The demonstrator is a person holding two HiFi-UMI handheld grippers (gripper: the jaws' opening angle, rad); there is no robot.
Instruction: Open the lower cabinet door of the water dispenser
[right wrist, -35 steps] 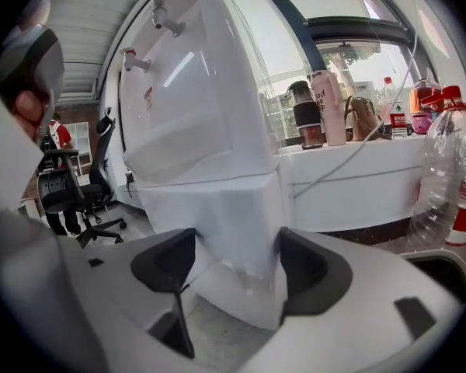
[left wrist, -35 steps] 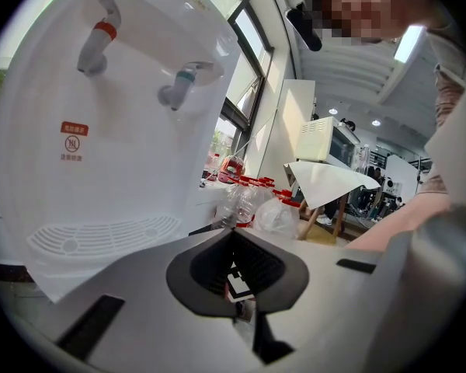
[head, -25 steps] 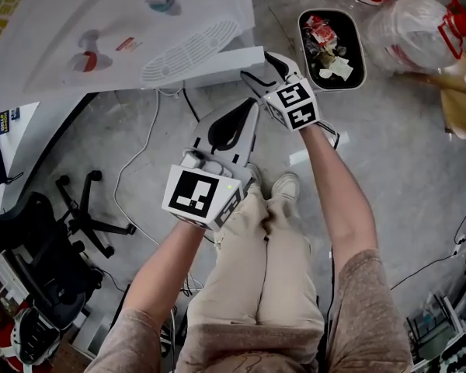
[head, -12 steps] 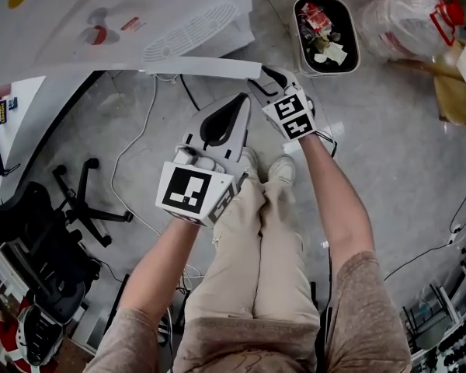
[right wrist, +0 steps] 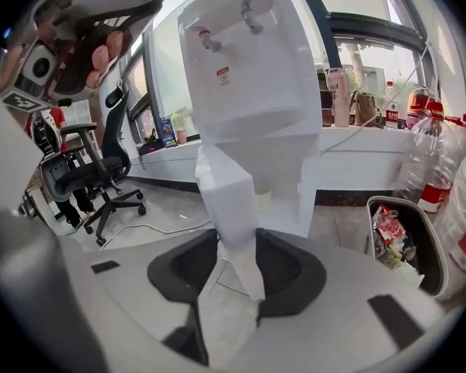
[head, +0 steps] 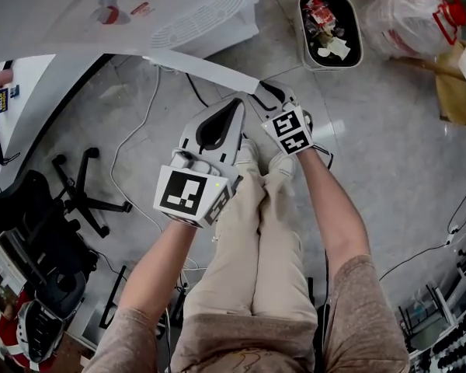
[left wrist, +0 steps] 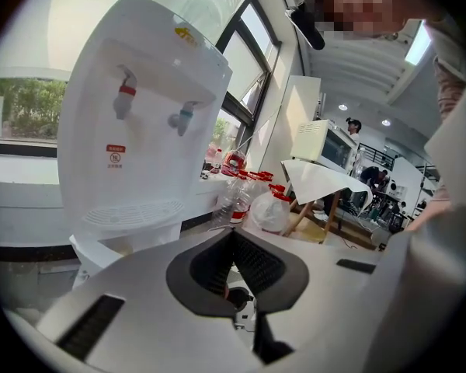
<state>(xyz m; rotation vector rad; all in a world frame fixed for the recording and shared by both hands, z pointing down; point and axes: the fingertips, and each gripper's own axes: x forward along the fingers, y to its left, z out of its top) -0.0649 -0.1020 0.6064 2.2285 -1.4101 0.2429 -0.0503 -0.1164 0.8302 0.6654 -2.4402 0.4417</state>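
Lower cabinet door (right wrist: 227,200) stands edge-on in the right claw (right wrist: 237,245), whose jaws have just closed tighter on it.

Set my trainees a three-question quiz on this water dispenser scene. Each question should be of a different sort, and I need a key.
1. True or false: the left tool grips the cabinet door.
2. What stands between the jaws of the right tool? A) a bottle B) the cabinet door's edge C) a cable
3. Fill in: in the right gripper view, the bin stands on the floor to the ____ of the water dispenser.

Key
1. False: its jaws are together with nothing between them.
2. B: the jaws have just been closing, and their pads press on the open door's edge.
3. right
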